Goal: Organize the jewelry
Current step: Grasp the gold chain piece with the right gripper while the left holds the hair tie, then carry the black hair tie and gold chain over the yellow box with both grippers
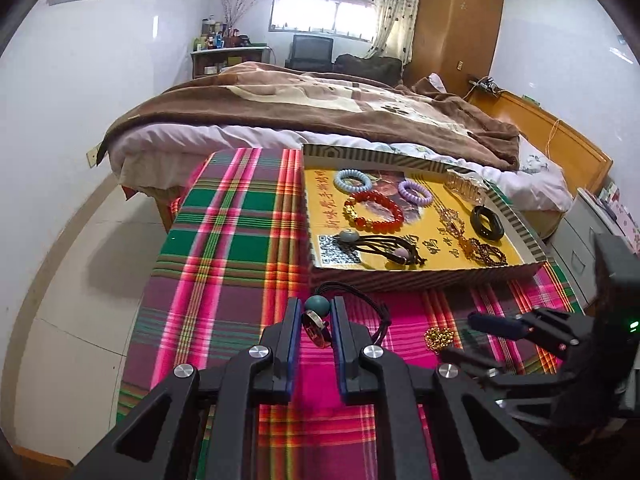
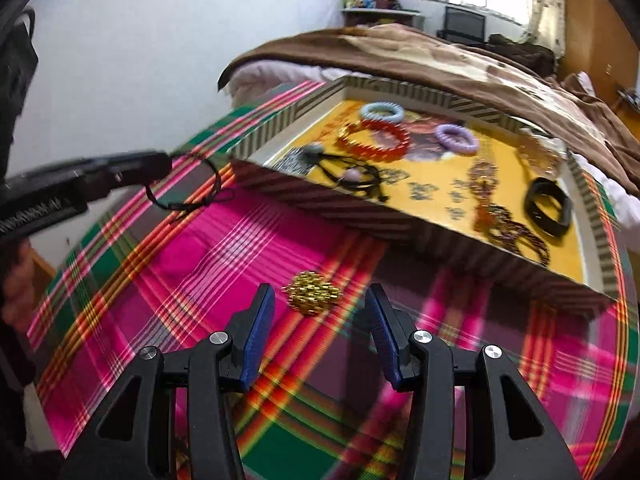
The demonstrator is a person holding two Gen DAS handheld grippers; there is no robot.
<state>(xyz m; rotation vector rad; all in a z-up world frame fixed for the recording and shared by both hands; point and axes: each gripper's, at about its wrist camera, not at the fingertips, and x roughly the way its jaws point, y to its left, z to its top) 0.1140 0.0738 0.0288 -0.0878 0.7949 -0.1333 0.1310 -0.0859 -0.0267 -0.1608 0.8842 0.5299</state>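
Observation:
My left gripper [image 1: 316,312] is shut on a black cord bracelet with a teal bead [image 1: 317,306]; its cord loop [image 2: 188,184] hangs from the fingers above the plaid cloth. My right gripper [image 2: 318,300] is open, its fingers either side of a small gold bead cluster [image 2: 314,292] lying on the cloth; the cluster also shows in the left wrist view [image 1: 438,337]. A striped box lid tray [image 1: 400,278] with a yellow floor holds several bracelets, among them a red bead bracelet [image 1: 374,210], a blue one [image 1: 352,179], a purple one [image 1: 415,191] and a black bangle [image 1: 487,222].
The plaid cloth [image 1: 224,248] covers a small table beside a bed with a brown blanket [image 1: 320,108]. The table's left edge drops to a tiled floor [image 1: 80,280]. A wooden wardrobe [image 1: 456,20] stands at the back right.

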